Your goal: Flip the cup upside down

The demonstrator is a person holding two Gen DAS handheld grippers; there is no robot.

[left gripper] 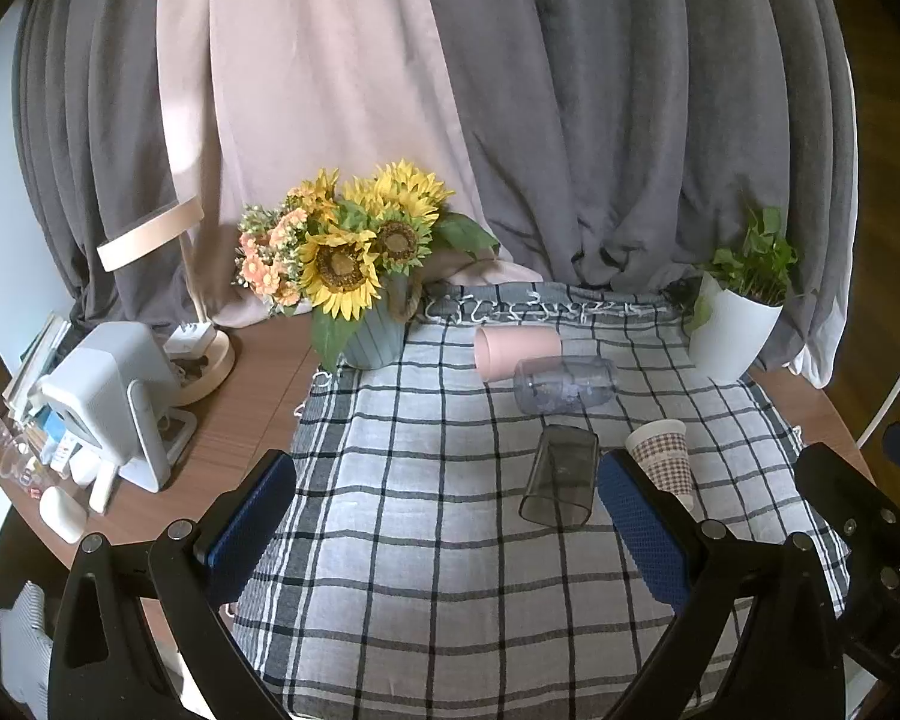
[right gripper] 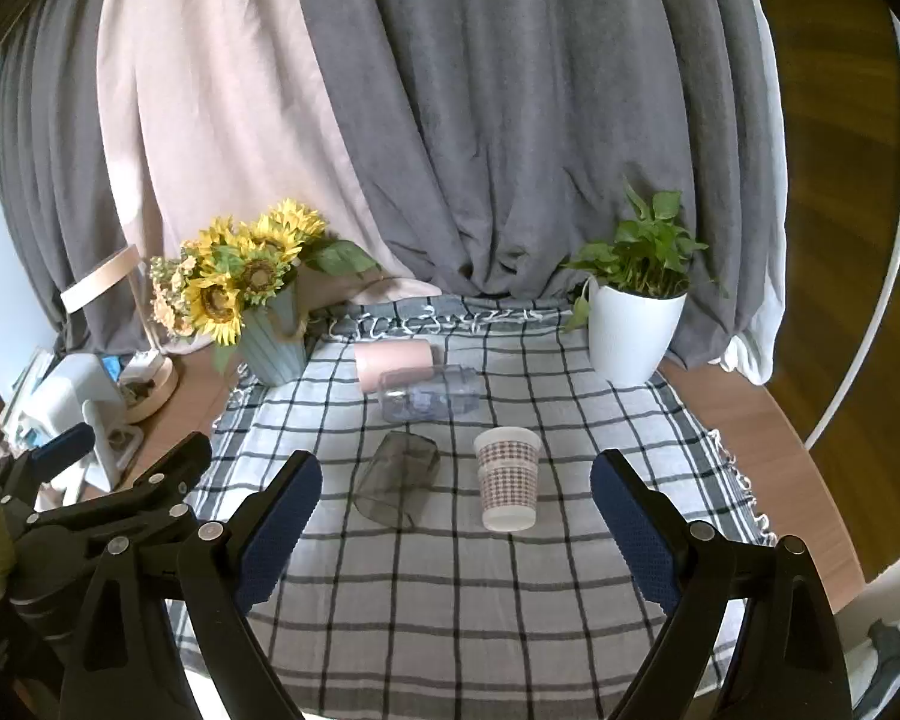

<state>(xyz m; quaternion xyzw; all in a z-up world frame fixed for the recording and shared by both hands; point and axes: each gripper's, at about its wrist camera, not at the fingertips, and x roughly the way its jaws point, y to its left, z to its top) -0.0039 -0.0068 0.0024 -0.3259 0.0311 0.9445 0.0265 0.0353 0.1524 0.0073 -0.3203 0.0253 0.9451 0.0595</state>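
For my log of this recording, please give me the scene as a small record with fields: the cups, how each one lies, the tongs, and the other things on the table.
surface: checked cloth on a wooden table
paper cup: upright, checked pattern, mouth up
smoky clear cup: on its side, mouth toward the camera
clear bottle: on its side, touching the pink cup
pink cup: on its side
left tongs: open, empty, above the cloth
right tongs: open, empty, facing the paper cup
decor: sunflower vase back left, white plant pot back right

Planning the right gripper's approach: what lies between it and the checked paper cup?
Only bare plaid cloth between the right gripper and the paper cup, per the right wrist view.
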